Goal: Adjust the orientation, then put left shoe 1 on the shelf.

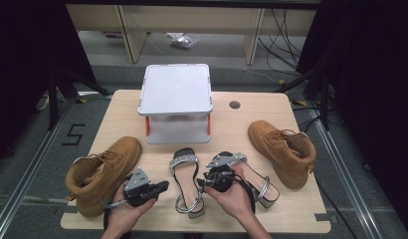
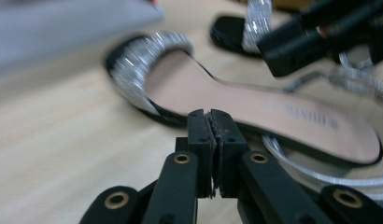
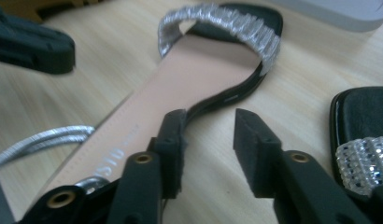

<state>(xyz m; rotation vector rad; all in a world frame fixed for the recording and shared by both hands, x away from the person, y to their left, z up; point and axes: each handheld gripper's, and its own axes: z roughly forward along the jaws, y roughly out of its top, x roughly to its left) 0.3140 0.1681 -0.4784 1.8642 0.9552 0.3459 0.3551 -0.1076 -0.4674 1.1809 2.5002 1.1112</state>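
Pale wood-grain table [image 1: 117,107] is laid out as a sorting surface, with a grey square two-tier plastic rack on orange legs [image 1: 176,89] set at its far middle, presumably as the place where shoes are to be stored. Two tan suede lace-up boots are parked at the outer edges, one on the left [image 1: 100,174] and one on the right [image 1: 281,152], which leaves the centre free for the work in hand. Between them, near the front edge, lie two black heeled sandals with silver glitter straps: the left sandal [image 1: 186,181] lies just in front of the rack with its toe toward it, and the right sandal [image 1: 252,177] lies partly under the right hand. The left gripper [image 2: 211,122] is held above the left sandal's edge with its jaws pressed together on nothing. The right gripper [image 3: 209,122] is held with jaws spread, one jaw beside that sandal's narrow waist, apparently a convenient grasping place, though no pinch is made.
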